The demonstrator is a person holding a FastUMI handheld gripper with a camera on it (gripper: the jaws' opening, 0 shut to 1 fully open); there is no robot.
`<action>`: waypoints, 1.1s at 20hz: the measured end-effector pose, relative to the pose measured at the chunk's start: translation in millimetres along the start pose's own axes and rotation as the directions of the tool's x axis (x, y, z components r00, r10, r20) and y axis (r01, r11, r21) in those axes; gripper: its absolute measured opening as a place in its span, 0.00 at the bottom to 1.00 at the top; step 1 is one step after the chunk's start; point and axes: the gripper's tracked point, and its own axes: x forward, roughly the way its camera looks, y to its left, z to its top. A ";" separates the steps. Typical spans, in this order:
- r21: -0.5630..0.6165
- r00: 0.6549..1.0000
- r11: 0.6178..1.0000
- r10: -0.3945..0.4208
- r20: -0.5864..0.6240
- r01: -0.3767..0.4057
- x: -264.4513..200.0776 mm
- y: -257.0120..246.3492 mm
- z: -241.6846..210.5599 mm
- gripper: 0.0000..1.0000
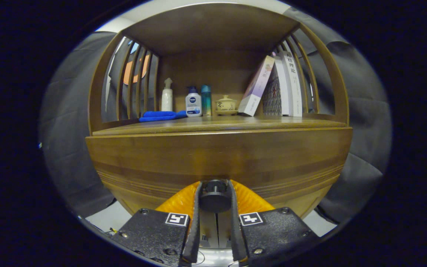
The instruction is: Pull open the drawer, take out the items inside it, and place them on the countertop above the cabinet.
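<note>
At the front of the wooden cabinet (217, 155), the gripper (215, 194) has both fingers clamped on the dark round drawer knob (214, 198). The drawer front (272, 163) sits closed. On the countertop (206, 124), along its back edge, stand a blue cloth (158, 116), three bottles (193, 102), a lidded cup (225, 105) and leaning books (272, 87).

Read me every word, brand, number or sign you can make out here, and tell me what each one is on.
"格理论": on the white book's spine.
Bottle label: too small to read reliably.
Leaning book cover: blurred, unreadable.
Tongs, shut on the drawer knob: two square coded markers, no words.
</note>
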 end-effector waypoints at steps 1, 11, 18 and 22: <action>0.005 1.000 1.000 0.002 -0.001 -0.002 -1.4 0.5 -0.5 0.37; 0.013 0.999 0.999 0.042 -0.018 -0.042 -70.6 0.1 -17.5 0.36; -0.012 0.996 0.997 0.080 -0.048 -0.081 -123.7 -0.1 -34.7 0.36; -0.039 0.995 0.995 0.089 -0.037 -0.090 -144.9 3.3 -46.8 0.36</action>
